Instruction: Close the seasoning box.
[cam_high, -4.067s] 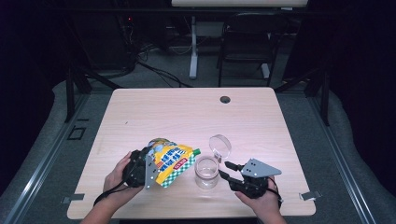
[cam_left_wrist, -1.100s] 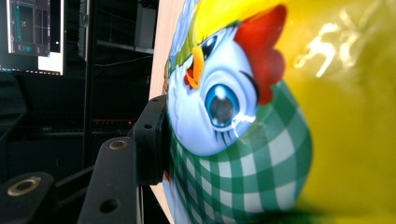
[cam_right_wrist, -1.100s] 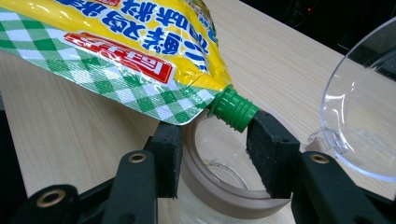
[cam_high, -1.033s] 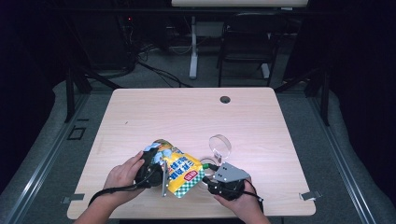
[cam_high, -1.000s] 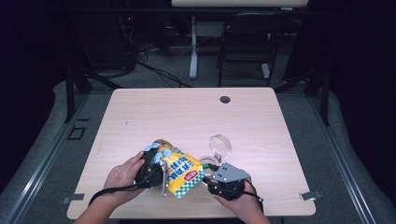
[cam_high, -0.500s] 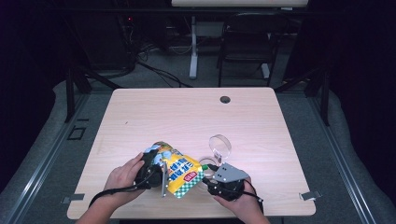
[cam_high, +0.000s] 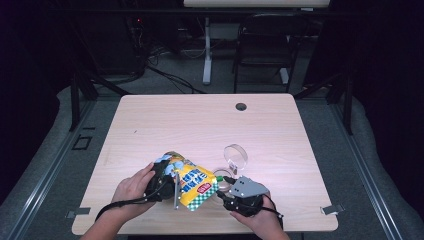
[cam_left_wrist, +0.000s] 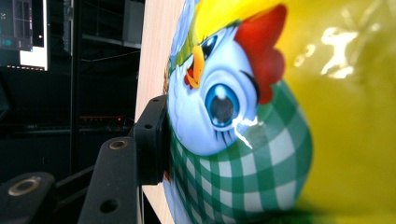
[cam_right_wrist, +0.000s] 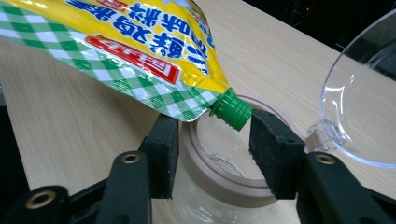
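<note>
Near the table's (cam_high: 150, 125) near edge, my left gripper (cam_high: 167, 181) pinching the pouch (cam_high: 195, 186), green spout (cam_right_wrist: 232, 109) tilted over the jar (cam_right_wrist: 219, 179), my right gripper (cam_right_wrist: 212, 144) clamped around its rim, lid (cam_high: 236, 156) open behind.

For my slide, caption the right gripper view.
Hand-held gripper clamps an open jar while a pouch's green spout tilts over it.

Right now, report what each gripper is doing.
Left gripper: shut on the yellow, green-checked spouted pouch.
Right gripper: shut on the clear jar with the beige rim.

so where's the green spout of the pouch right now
In the right gripper view the green spout hangs over the open jar, between the right claw pads.
</note>
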